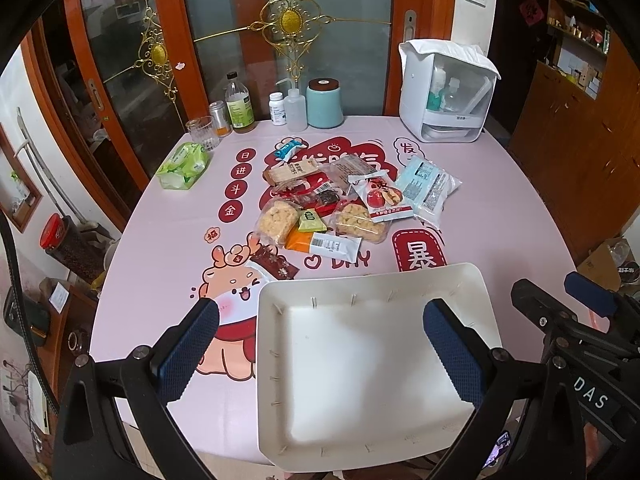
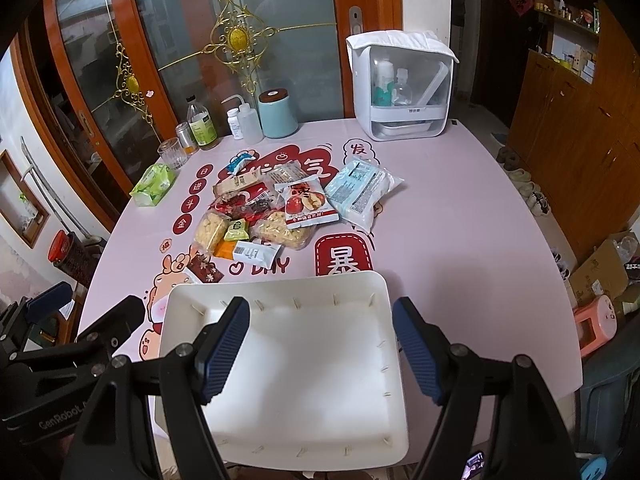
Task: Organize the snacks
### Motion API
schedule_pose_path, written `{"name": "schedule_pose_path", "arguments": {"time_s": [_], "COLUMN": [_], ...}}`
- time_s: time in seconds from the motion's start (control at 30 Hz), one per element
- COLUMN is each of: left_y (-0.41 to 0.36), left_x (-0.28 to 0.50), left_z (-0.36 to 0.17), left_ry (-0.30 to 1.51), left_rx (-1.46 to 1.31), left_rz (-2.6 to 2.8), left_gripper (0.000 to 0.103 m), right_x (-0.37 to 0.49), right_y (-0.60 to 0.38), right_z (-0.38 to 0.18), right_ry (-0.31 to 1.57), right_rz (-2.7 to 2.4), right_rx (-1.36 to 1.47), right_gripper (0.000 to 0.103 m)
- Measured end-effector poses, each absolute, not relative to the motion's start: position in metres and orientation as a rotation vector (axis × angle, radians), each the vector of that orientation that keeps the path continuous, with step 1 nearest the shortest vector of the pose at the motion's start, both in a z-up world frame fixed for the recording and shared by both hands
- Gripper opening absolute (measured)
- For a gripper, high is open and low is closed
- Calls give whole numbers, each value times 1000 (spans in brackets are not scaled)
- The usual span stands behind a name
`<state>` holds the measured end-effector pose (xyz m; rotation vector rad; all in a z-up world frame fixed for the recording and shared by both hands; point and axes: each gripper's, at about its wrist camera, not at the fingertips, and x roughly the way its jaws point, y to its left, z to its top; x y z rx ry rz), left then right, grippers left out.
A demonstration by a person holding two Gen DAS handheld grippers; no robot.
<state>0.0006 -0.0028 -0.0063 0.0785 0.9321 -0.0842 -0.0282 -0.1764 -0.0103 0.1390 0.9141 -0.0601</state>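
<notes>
Left claw (image 1: pixel 320 356): hovered open over the near part of the table, nothing between its blue pads; its left finger (image 1: pixel 188 348) stood over the tablecloth beside the tray, its right finger (image 1: pixel 454 350) over the tray's inside.
Right claw (image 2: pixel 320 354): likewise stood apart with nothing gripped; its left finger (image 2: pixel 224 354) hung over the tray's inside, its right finger (image 2: pixel 418 354) just past the tray's right rim.
Tray (image 1: pixel 360 284): white, rectangular, with nothing in it, at the near edge of the table, directly under both claws.
Snack pile (image 1: pixel 332 204): lay in a loose heap at the middle of the table, beyond the tray's far rim and well apart from both claws.
Pile, right side: a pale blue packet (image 1: pixel 430 190) partly under a packet with an apple picture (image 1: pixel 382 198).
Pile, near side: two clear bags of puffed pieces (image 1: pixel 276 222), a small green sachet (image 1: pixel 312 222) between them, an orange-and-white packet (image 1: pixel 326 246) in front.
Stray piece: a dark red wrapper (image 1: pixel 278 266) lay nearest the tray's far left corner, apart from the heap.
Table (image 1: pixel 500 208): covered in a pink printed cloth.
Back of table: bottles, a glass, a light blue canister (image 1: pixel 325 104) and a white box-shaped appliance (image 1: pixel 446 94).
Left edge: a green tissue pack (image 1: pixel 184 166).
</notes>
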Motion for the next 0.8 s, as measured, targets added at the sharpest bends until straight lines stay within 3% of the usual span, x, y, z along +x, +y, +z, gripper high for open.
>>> {"name": "schedule_pose_path", "arguments": {"time_s": [0.8], "left_y": [-9], "left_x": [1], "left_z": [-13], "left_ry": [945], "left_rx": [76], "left_rz": [-81], "left_gripper": [102], "right_x": [-27], "right_y": [-183], "right_z": [-18], "right_ry": [920], "right_rz": [-51], "right_rx": [139], "right_gripper": [75]}}
